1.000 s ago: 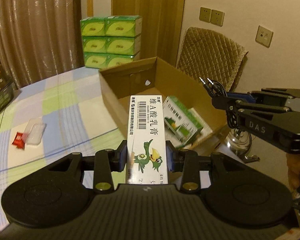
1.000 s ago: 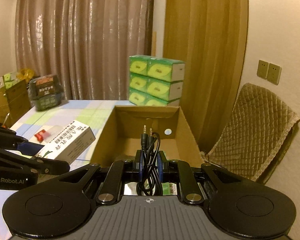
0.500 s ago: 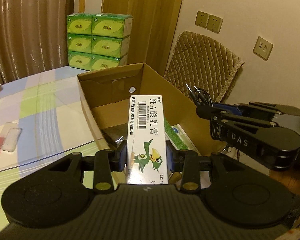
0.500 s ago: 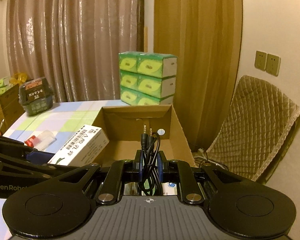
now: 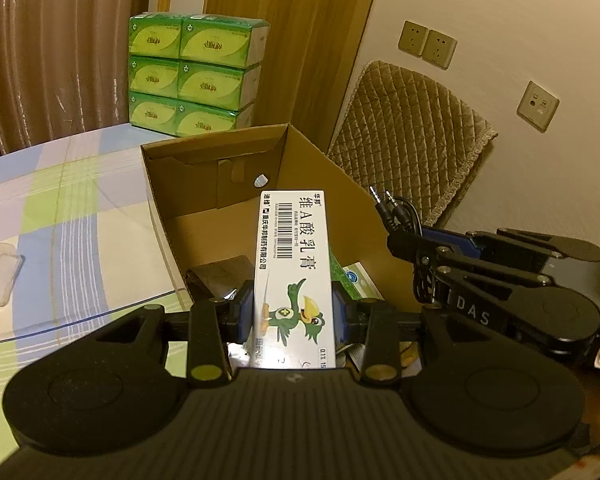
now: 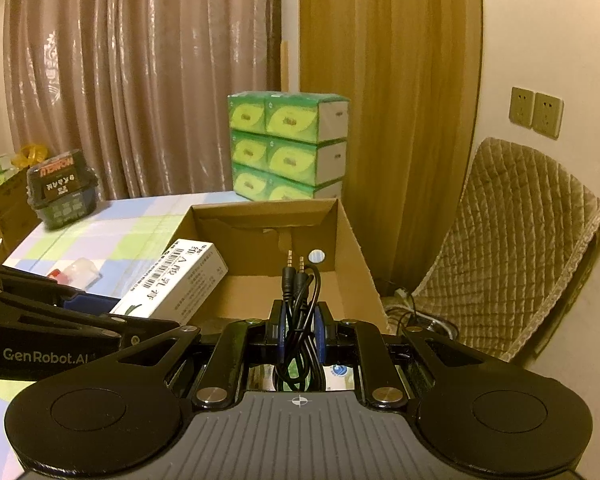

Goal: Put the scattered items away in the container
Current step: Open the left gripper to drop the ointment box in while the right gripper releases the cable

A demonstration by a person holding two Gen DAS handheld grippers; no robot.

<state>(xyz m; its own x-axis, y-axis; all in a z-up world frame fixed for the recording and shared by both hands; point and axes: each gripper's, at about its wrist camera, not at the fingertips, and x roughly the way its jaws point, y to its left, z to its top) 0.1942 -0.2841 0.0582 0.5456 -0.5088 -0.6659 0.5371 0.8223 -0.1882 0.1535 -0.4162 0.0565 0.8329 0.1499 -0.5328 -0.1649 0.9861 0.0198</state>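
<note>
Gripping, left tool: glossy white ointment carton, above cardboard box.
Right tool: clamped on coiled black audio cable.

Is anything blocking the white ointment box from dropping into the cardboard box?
Nothing visible does. The ointment box, held in the left tool, hangs over the open cardboard box, with bare floor ahead of the items already inside.

A home room — curtains, checked tablecloth, 6 tissue packs (stacked).
</note>
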